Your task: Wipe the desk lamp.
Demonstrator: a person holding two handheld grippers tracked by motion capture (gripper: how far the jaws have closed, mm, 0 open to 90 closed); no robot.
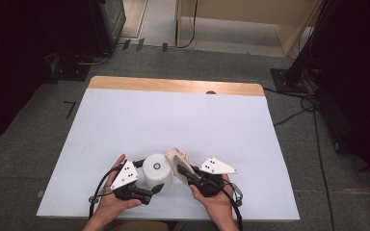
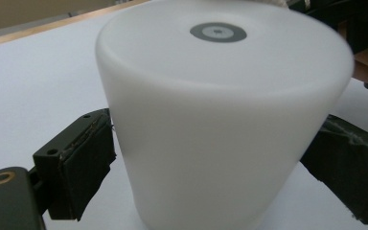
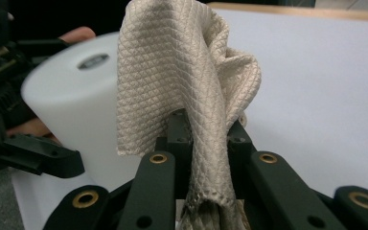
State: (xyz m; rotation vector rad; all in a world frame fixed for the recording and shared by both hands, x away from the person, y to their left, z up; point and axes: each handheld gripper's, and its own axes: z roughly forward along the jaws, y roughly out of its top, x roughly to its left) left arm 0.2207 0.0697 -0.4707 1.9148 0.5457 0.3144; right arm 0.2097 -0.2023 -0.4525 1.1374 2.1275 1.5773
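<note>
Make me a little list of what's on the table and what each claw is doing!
table: white top with a wooden far edge
white cup: upside down on the table, near the person
cloth: beige, quilted pattern, bunched up beside the cup
left claw: jaws on both sides of the white cup, pads against its wall
right claw: shut on the cloth, holding it up next to the cup

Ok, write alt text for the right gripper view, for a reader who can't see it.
A beige, diamond-textured cloth stands pinched between the black right tongs, which rise from the bottom of the frame. Behind it to the left, a white cylinder with a grey disc on top sits on the white table, held by the left tongs.
</note>
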